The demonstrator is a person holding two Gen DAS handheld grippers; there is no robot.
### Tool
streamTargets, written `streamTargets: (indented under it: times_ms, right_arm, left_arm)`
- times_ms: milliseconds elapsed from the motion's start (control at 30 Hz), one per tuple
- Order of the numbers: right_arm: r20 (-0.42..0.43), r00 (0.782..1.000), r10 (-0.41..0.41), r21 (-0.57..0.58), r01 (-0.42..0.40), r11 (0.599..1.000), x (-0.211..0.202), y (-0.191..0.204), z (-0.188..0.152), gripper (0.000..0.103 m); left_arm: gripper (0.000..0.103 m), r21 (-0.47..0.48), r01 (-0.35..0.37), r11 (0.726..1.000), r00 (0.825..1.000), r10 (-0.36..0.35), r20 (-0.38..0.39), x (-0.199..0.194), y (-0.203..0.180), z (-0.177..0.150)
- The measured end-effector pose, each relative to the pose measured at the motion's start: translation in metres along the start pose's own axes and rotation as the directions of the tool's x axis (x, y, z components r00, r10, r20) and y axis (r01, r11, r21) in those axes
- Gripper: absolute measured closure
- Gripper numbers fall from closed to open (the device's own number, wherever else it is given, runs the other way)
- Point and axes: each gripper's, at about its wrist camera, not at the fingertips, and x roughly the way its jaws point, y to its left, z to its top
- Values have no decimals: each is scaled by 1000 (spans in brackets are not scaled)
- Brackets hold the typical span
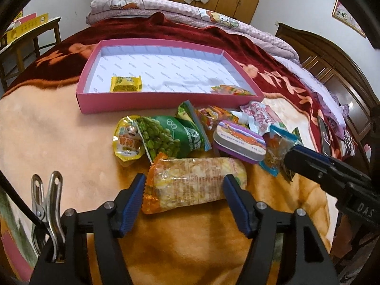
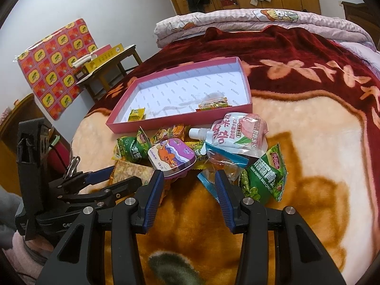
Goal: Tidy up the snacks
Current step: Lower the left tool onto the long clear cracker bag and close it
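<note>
A pink box (image 1: 152,103) (image 2: 166,121) lies on the bed with a yellow snack (image 1: 126,84) (image 2: 137,114) and an orange packet (image 1: 231,89) (image 2: 213,102) inside. A pile of snacks lies in front of it. My left gripper (image 1: 184,182) is open, its fingers either side of a rice cracker pack (image 1: 197,182) (image 2: 130,172). My right gripper (image 2: 190,182) (image 1: 288,158) is open at the near edge of the pile, its right finger against a clear blue-edged packet (image 2: 223,166) (image 1: 276,147). A purple tin (image 1: 239,141) (image 2: 172,158), green pea bags (image 1: 171,136) (image 2: 263,175) and a white pouch (image 2: 237,133) (image 1: 260,116) lie between.
A folded quilt (image 1: 166,7) (image 2: 261,21) lies at the far end of the bed. A small wooden table (image 2: 106,71) (image 1: 30,38) with yellow boxes stands to the left. A dark headboard (image 1: 332,59) is at the right. A metal clip (image 1: 48,201) hangs on my left gripper.
</note>
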Motion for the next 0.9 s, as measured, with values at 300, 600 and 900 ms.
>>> streamTargets:
  times_ms: [300,600,900]
  right_arm:
    - [-8,1000,0,2,0,1000,3,0,0,57]
    - [-7,1000,0,2,0,1000,2,0,0,57]
    - [-4,1000,-3,-4,3,1000,0,1,0,57]
  left_arm:
    - [40,77,33,996,998,-29,-48,-9,-12,-19]
    - [39,191,7,982,999,-1,-32,-20,-22,-24]
    - [39,388,20,922,997,10,-76,-1,-20,-16]
